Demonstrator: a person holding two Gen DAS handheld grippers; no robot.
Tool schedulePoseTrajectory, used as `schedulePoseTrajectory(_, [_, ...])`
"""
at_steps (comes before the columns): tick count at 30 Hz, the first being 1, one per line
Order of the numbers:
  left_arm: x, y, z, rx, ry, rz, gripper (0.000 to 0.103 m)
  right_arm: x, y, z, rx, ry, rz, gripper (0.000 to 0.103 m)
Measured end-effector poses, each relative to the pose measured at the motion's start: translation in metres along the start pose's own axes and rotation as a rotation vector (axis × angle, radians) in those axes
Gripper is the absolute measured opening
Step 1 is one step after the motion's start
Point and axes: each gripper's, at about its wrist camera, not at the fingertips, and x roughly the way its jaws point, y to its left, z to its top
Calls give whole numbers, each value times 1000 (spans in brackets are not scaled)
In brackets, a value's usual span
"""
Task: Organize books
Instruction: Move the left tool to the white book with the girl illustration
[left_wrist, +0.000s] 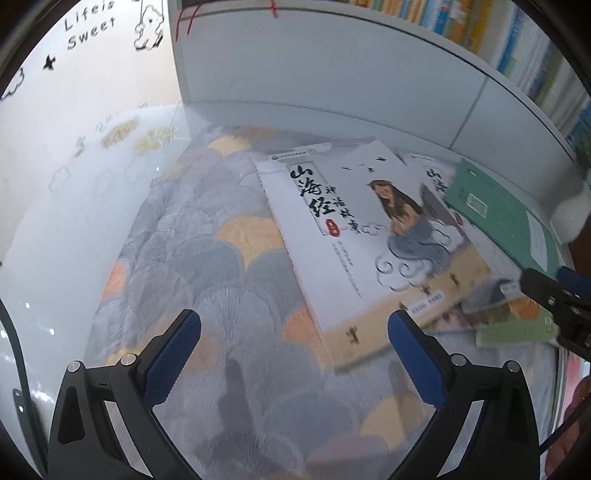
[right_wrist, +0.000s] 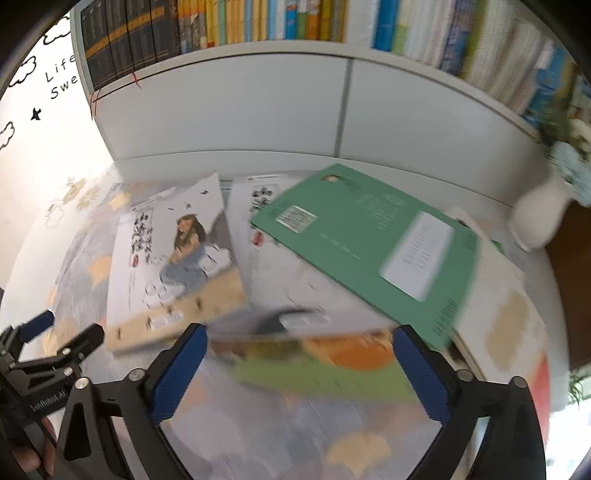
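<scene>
Blur smears the green-orange book (right_wrist: 325, 365) between the wide-open, empty right hand-held gripper (right_wrist: 301, 373); left likewise open.

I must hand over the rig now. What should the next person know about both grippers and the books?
Left gripper: open, empty, above the patterned cloth.
Right gripper: open, over a blurred orange-green book; no grip visible.
Books: white book, green book overlapping others, all loose on the table below the shelf.
Done: nothing visibly sorted.
Left: all loose books.

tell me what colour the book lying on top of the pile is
Green, with a pale label panel on the cover; it shows best in the right wrist view.
</scene>
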Motion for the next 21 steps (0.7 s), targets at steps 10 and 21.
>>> schedulePoseTrajectory(10, [30,3,2,-37,40,-116,70,64,22,46,-59,67,166,64])
schedulePoseTrajectory(21, [30,-4,4,24,29,-206,70,91,32,53,-21,127,352,31])
